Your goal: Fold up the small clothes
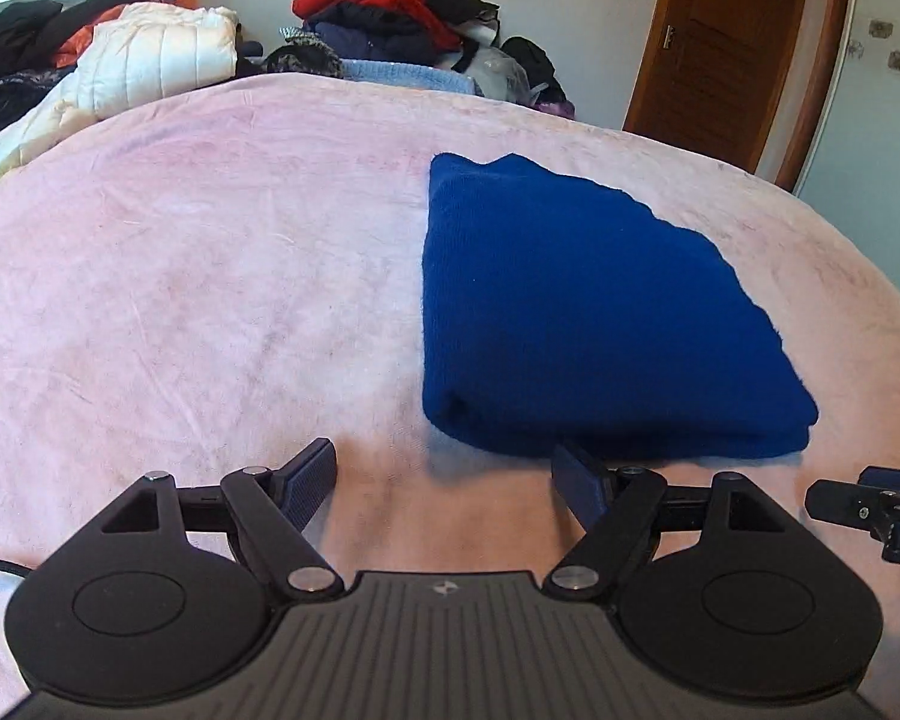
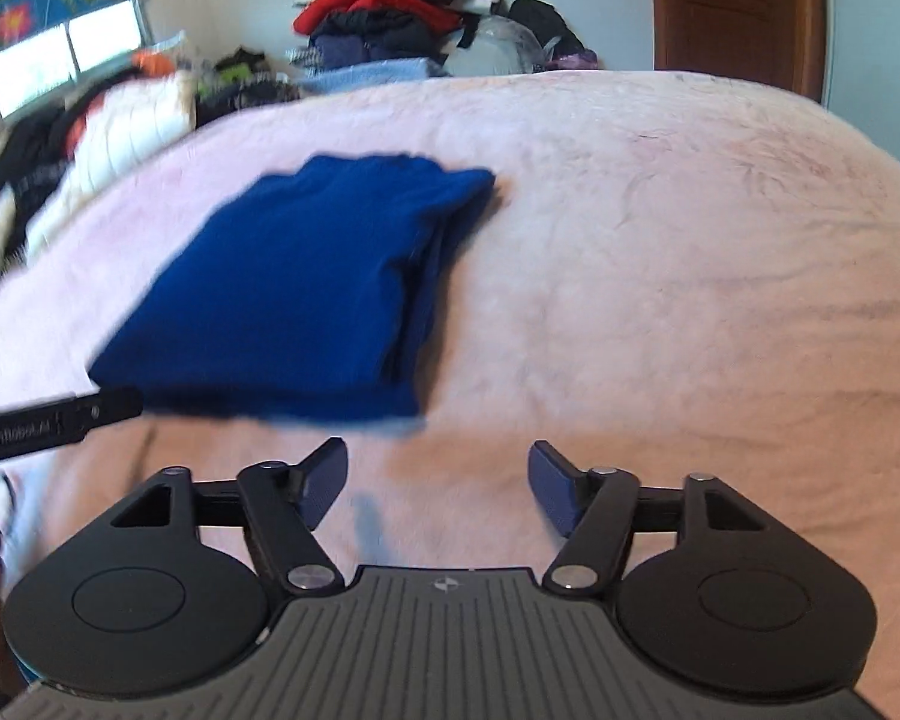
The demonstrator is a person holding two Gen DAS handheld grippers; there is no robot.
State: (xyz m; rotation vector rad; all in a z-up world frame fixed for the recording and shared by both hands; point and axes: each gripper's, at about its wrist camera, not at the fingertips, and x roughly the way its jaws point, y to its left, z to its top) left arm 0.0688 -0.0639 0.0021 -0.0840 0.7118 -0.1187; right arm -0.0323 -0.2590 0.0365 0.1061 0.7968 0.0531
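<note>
I see the folded garment (image 1: 576, 312) lying flat on the blanket (image 1: 210, 276). My left gripper (image 1: 450, 474) and right gripper (image 2: 438, 480) both spread apart, empty, just short of its near edge.

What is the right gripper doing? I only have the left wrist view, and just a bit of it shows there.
Observer: The right gripper is open and holds nothing.
Operator: Is it touching the garment?
Observer: No. The folded blue garment lies ahead and to the left of it, with pink blanket between them.
Operator: How does the garment's right edge look?
Observer: It shows several stacked layers, roughly aligned, though that view is blurred.
</note>
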